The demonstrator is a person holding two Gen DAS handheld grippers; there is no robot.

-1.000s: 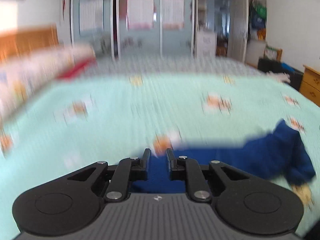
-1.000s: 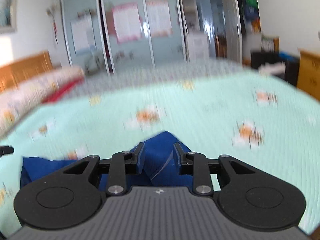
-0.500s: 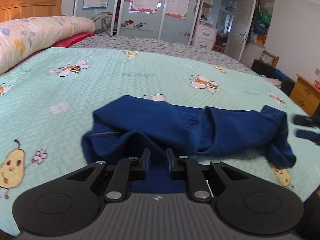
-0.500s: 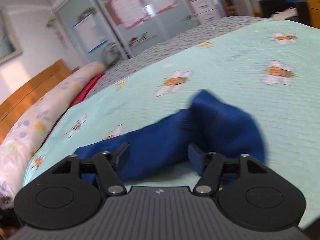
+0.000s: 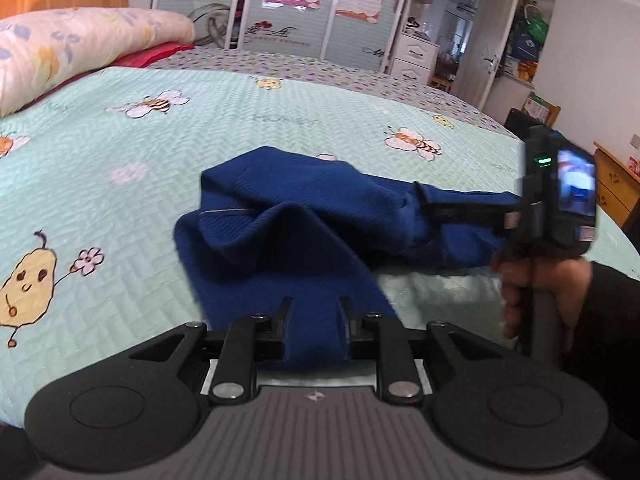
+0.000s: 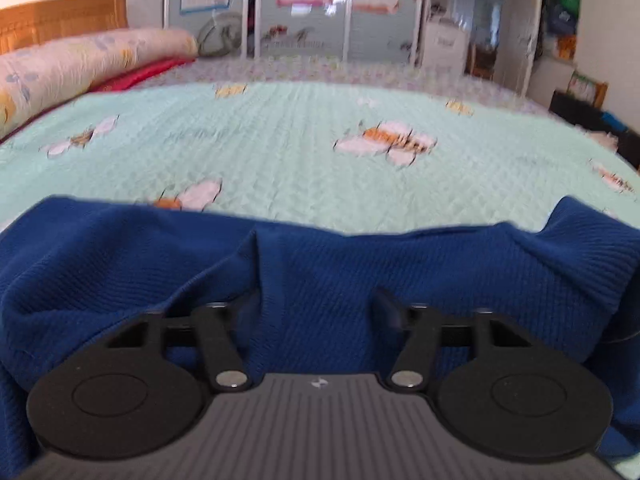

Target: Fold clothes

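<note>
Blue knit, one garment [image 5: 304, 224], lay bunched across the mint quilted bedspread [image 5: 120, 208], near its front edge.

Left wrist view. My left gripper [image 5: 314, 322] stood narrowly parted, its jaws having just eased a little wider; a strip of the blue cloth ran between the two fingers [image 5: 285, 312], and I could not tell whether they still pinched it or merely flanked it. I judged the hold was kept at the near hem so that the cloth could be drawn flat for a fold. At the right my right hand [image 5: 544, 292] gripped the handle of the other tool, whose fingers reached in low over the far end of the garment. A floral pillow [image 5: 80, 44] lay at the head of the bed, well apart. Which part of the garment was sleeve and which body was not to be made out.

Right wrist view. My right gripper [image 6: 316, 312] had just been closing; cloth filled the gap between its fingers, and the left finger was buried under a fold, so I could not say whether the pinch was complete. The garment [image 6: 360, 272] spread wall to wall across the foreground, its ends cut off at both sides. The bedspread [image 6: 280, 148] and the wardrobe doors [image 6: 304, 8] beyond were smeared by blur.
</note>
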